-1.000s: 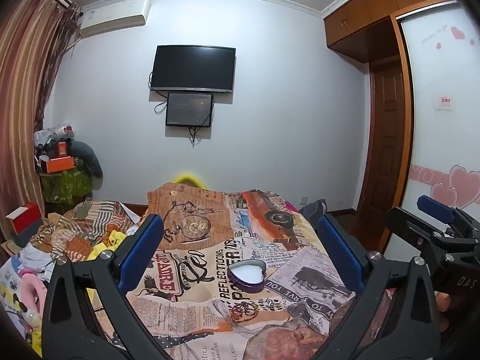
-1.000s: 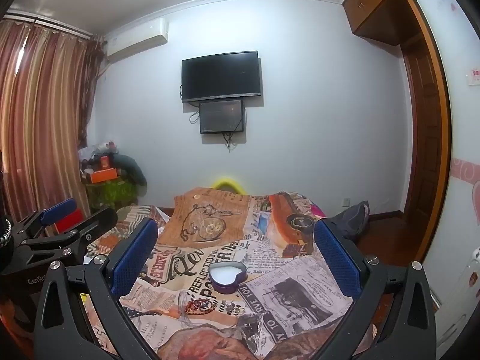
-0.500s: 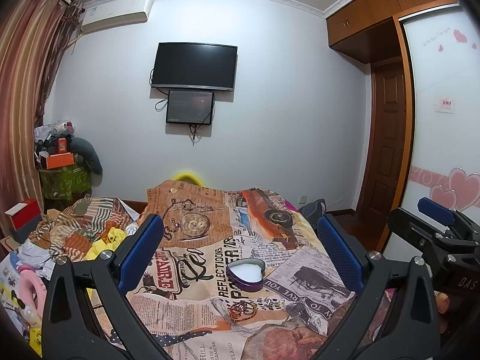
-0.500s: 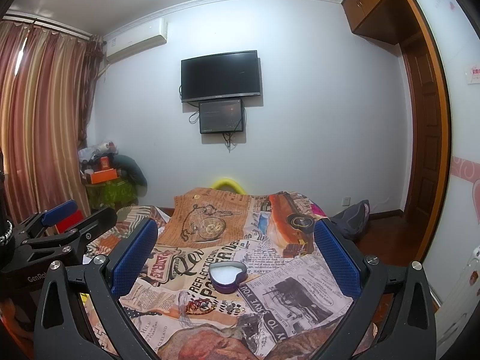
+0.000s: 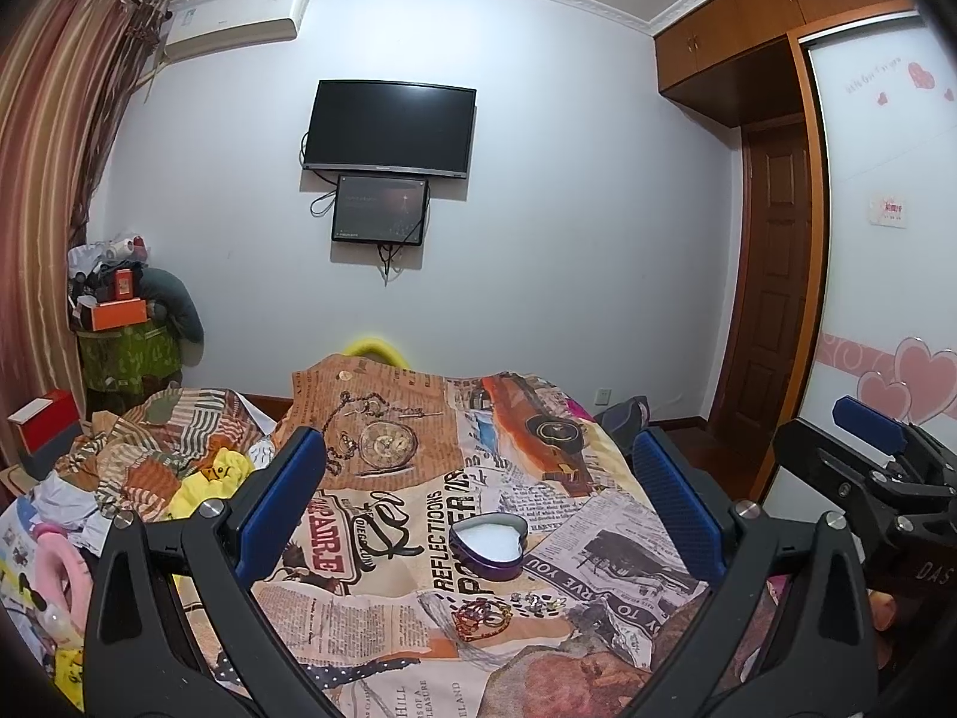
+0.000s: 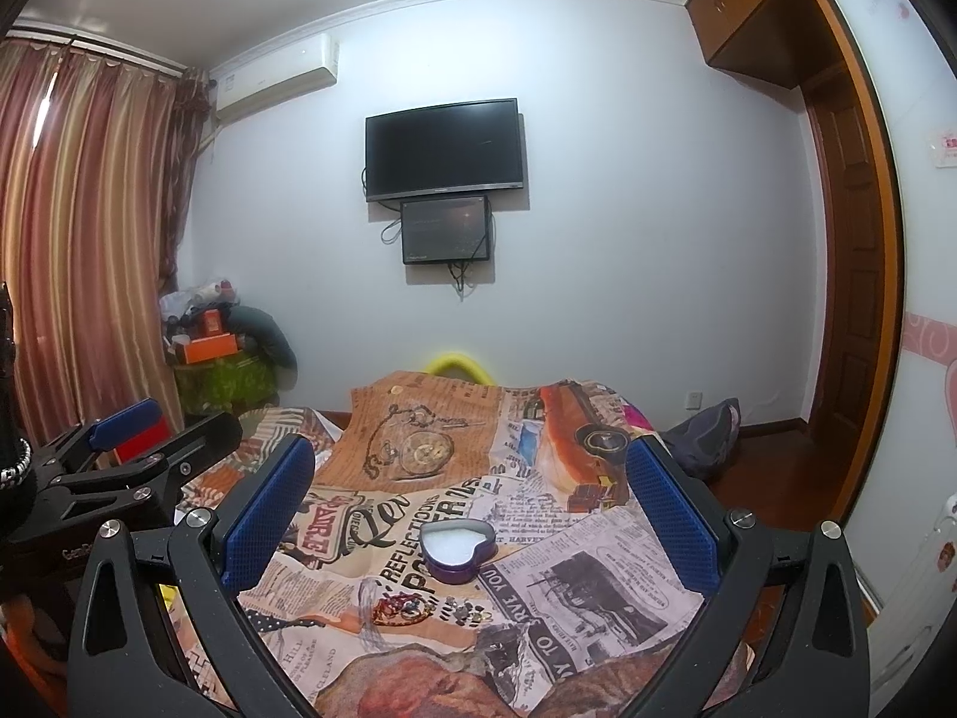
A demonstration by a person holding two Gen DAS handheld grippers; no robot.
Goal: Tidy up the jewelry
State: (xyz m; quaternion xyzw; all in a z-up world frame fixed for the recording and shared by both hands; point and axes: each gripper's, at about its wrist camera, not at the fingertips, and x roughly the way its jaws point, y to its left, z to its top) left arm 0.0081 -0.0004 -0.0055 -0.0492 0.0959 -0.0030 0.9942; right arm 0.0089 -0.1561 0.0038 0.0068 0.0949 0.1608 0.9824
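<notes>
A purple heart-shaped tin (image 5: 489, 545) with a white lining stands open on the newspaper-print bedspread (image 5: 383, 538); it also shows in the right wrist view (image 6: 457, 549). Just in front of it lie a red-gold bracelet (image 5: 481, 618) and several small pieces of jewelry (image 5: 537, 601), seen too in the right wrist view as the bracelet (image 6: 402, 605) and small pieces (image 6: 463, 606). My left gripper (image 5: 478, 493) is open and empty, held above the bed short of the tin. My right gripper (image 6: 469, 493) is open and empty, likewise short of it.
Clothes and toys are piled on the bed's left side (image 5: 137, 466). A dark bag (image 6: 706, 437) lies on the floor at the right by a wooden door (image 5: 777, 299). A TV (image 5: 389, 128) hangs on the far wall. Each gripper shows at the other view's edge.
Both grippers stay open and almost still; the left wrist view has tilted very slightly upward and the scene has barely shifted.
</notes>
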